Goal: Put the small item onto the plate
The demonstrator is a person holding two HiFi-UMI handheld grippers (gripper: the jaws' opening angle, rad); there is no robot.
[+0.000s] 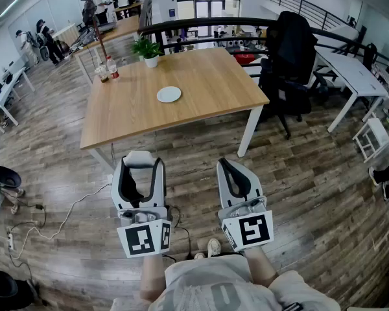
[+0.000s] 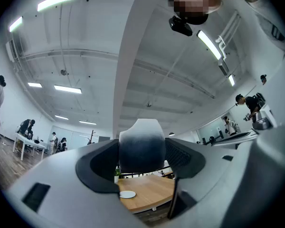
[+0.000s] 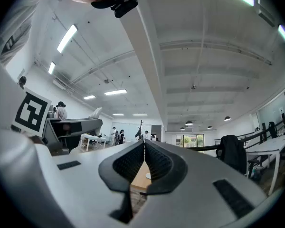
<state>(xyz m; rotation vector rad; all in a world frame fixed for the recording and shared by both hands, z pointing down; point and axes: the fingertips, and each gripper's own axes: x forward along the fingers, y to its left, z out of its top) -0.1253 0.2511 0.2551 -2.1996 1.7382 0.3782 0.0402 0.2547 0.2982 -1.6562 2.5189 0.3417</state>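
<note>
The person stands back from the light wooden surface (image 1: 207, 83), and both tools hang over the wood-plank floor (image 1: 305, 173), short of the surface's near edge.

The left hand-held gripper (image 1: 141, 173) has its jaws spread very wide. Its own view shows why: a small rounded item, white at the top and shading to dark grey lower down (image 2: 142, 145), fills the gap between them. Both jaws clamp its sides, so it is held up in the air. In the head view it shows as a white cap bridging the jaw tips.

The right hand-held gripper (image 1: 228, 168) sits just beside the left one, at much the same height. Its ribbed black pads are pressed flat together with nothing between them. It is closed and empty.

The round white plate (image 1: 169, 94) lies flat near the middle of the surface, well apart from the held item and bare on top. Through the gap under the left jaws the plate is visible far ahead, small and pale on the wood.

At the far left corner of the surface stand a couple of bottles (image 1: 108, 69), with a green potted plant in a white pot (image 1: 149, 49) near them along the back edge. A black office chair (image 1: 288, 50) stands at the right end. A thin white cable (image 1: 71, 207) trails over the floor on the left side.
</note>
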